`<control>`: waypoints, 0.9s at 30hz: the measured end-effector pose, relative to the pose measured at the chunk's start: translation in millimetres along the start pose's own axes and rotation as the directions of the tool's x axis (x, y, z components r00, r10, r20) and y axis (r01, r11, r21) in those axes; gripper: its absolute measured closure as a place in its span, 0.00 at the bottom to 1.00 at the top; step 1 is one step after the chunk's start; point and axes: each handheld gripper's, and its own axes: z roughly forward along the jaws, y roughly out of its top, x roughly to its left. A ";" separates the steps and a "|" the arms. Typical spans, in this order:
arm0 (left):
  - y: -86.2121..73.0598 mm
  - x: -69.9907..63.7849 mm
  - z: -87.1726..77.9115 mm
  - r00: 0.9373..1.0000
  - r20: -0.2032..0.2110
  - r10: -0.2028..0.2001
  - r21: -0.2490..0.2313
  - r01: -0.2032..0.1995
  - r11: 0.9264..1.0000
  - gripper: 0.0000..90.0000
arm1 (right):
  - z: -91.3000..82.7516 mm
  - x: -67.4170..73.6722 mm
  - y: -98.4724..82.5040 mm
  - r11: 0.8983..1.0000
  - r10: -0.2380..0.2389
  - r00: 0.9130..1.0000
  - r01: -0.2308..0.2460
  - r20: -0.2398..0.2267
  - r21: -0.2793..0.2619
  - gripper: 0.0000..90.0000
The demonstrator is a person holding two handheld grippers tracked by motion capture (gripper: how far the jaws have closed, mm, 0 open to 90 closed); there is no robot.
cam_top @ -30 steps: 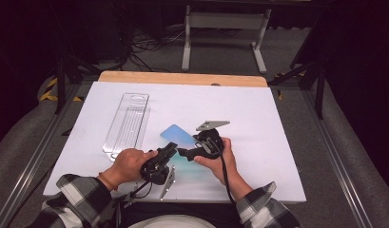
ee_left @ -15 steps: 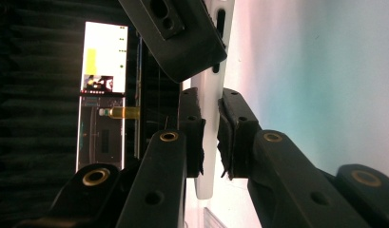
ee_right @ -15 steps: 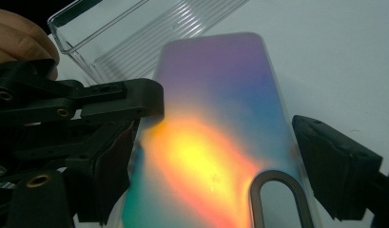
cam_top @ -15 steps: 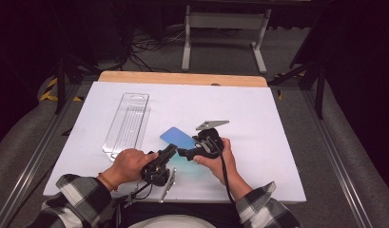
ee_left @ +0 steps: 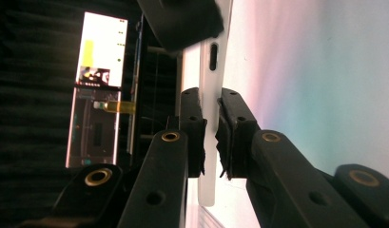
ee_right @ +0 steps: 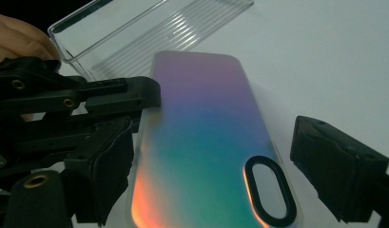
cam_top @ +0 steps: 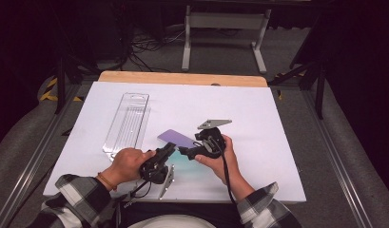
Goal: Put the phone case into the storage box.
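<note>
The table (cam_top: 258,109) is covered by a white sheet and has a wooden strip along its far edge. Most of the sheet is bare, with wide open room toward 12 and 2 o'clock from the hands. A clear plastic tray (cam_top: 129,122) lies at about 10 o'clock from the hands, apart from them, its long side running toward the far edge.

The phone case (cam_top: 177,139) has a back that goes from purple to green to orange, and it lies between the two tools, near the front edge of the table. In the right tool's view its oval camera hole (ee_right: 270,190) is at the near end.

The left tool (cam_top: 164,154) comes in from 8 o'clock. Its jaws are pressed together on the thin white side wall of the phone case, one pad on each face of the wall, as the left tool's view shows (ee_left: 210,137).

The right tool (cam_top: 185,153) comes in from 4 o'clock. Its jaws have just been opening and now stand spread, one on each side of the case (ee_right: 201,142), not pressing on it. The left tool (ee_right: 106,123) sits at 9 o'clock in that view, touching the case's edge.
</note>
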 end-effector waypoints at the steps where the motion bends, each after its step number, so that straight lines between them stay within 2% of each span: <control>1: -1.8 1.1 0.0 1.000 0.005 -0.028 0.004 0.028 1.000 0.91 | -0.4 0.0 0.0 1.000 0.000 1.000 0.000 0.002 -0.002 0.17; 4: -2.3 3.0 -0.3 0.999 0.008 -0.041 0.005 0.041 0.999 0.91 | -1.9 0.0 0.2 1.000 -0.003 1.000 0.003 0.001 -0.004 0.17; 6: -2.1 3.1 -0.2 0.999 0.009 -0.035 0.003 0.035 0.999 0.91 | -2.7 0.3 0.4 1.000 -0.008 1.000 0.008 -0.001 -0.007 0.18; 7: -2.4 1.8 -0.5 0.999 0.012 -0.050 0.016 0.050 0.999 0.91 | -2.8 0.7 0.5 1.000 -0.011 1.000 0.011 0.000 -0.008 0.18; 10: -2.2 3.5 0.9 0.999 0.008 -0.032 0.005 0.032 0.999 0.91 | -3.6 2.0 0.7 1.000 -0.019 1.000 0.019 0.004 -0.010 0.18; 12: -2.9 3.1 0.4 0.999 0.007 -0.047 0.016 0.047 0.999 0.91 | -4.2 2.9 1.1 1.000 -0.026 1.000 0.026 0.008 -0.012 0.18; 16: -3.1 4.4 0.9 0.999 0.014 -0.046 0.016 0.045 0.999 0.91 | -4.6 3.3 1.4 0.999 -0.030 0.999 0.030 0.012 -0.016 0.18; 22: -3.8 5.2 0.3 0.998 0.028 -0.064 0.031 0.063 0.998 0.91 | -8.5 2.1 2.2 0.999 -0.028 0.999 0.029 0.018 -0.034 0.18; 27: -4.3 7.1 0.0 0.997 0.029 -0.073 0.021 0.073 0.997 0.91 | -12.5 0.9 3.0 0.998 -0.031 0.999 0.032 0.018 -0.047 0.19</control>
